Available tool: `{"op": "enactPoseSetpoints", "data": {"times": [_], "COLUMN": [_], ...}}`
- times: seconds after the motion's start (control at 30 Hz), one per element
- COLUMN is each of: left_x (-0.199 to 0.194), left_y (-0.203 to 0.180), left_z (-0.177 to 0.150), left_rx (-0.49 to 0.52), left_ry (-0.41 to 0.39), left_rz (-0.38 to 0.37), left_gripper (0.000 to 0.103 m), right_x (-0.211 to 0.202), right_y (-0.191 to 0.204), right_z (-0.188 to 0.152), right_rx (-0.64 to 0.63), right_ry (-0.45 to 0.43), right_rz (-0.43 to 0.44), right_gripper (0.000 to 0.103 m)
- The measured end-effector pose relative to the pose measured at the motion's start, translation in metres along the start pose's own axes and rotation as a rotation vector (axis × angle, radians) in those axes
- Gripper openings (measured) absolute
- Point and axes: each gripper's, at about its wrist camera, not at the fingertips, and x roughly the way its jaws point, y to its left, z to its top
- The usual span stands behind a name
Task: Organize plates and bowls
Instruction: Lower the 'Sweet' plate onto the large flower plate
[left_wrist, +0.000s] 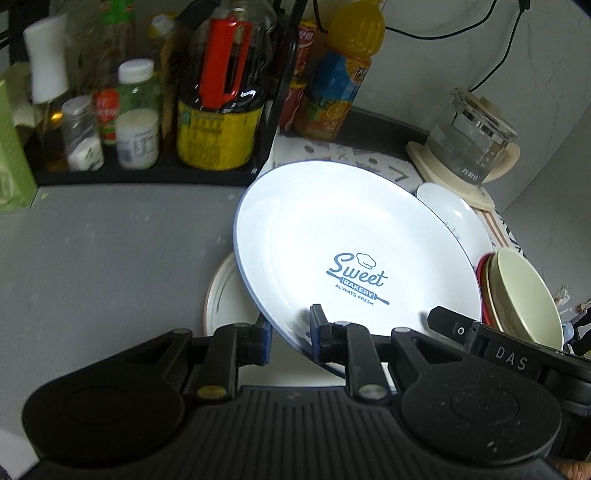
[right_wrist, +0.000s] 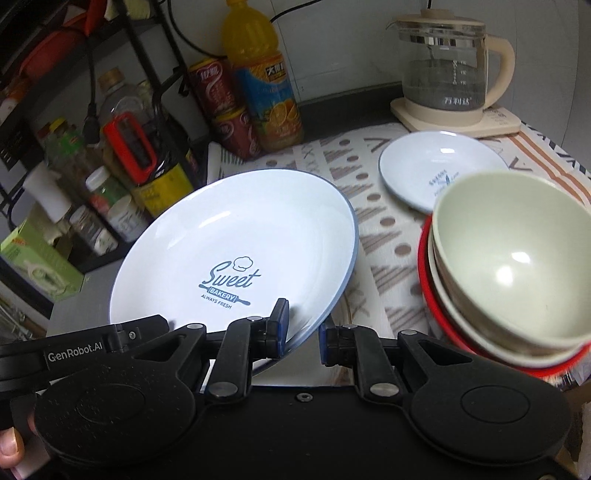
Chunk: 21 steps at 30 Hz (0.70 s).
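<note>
From the left wrist I see my left tongs (left_wrist: 290, 334) pinched onto the near rim of the big plate (left_wrist: 354, 243) — it is held tilted, its far edge raised above the grey counter (left_wrist: 110, 251). Under its lower edge lies another plate (left_wrist: 225, 299), flat on the counter. To the right, a stack of bowls (left_wrist: 524, 291) stands just beside the lifted plate, and the other gripper's black arm reaches in at the lower right.

From the right wrist, my right tongs (right_wrist: 303, 332) straddle the same rim, narrow, one pad on the face and one behind the edge; I judge them gripping, though the contact behind is hidden. The small plate (right_wrist: 439, 170) rests on the patterned cloth (right_wrist: 373, 236), near the kettle (right_wrist: 450, 70).

The risk I see: both grips sit close together on one edge, so the plate could pivot and slip — or swing into the bowls.
</note>
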Motion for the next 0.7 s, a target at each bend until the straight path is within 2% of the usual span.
{"op": "enactPoseSetpoints", "data": {"times": [0.37, 0.7], "left_x": [-0.011, -0.005], "left_y": [0.000, -0.003], "left_z": [-0.037, -0.046], "left_rx": [-0.015, -0.011], "left_ry": [0.048, 0.108], "left_rz": [0.011, 0.028], "left_gripper": [0.019, 0.020], "right_x": [-0.010, -0.007], "right_y": [-0.004, -0.009], "right_z": [-0.034, -0.042], "right_rx": [-0.006, 0.008], "right_ry": [0.041, 0.088], "right_rz": [-0.006, -0.013], "right_gripper": [0.016, 0.016]}}
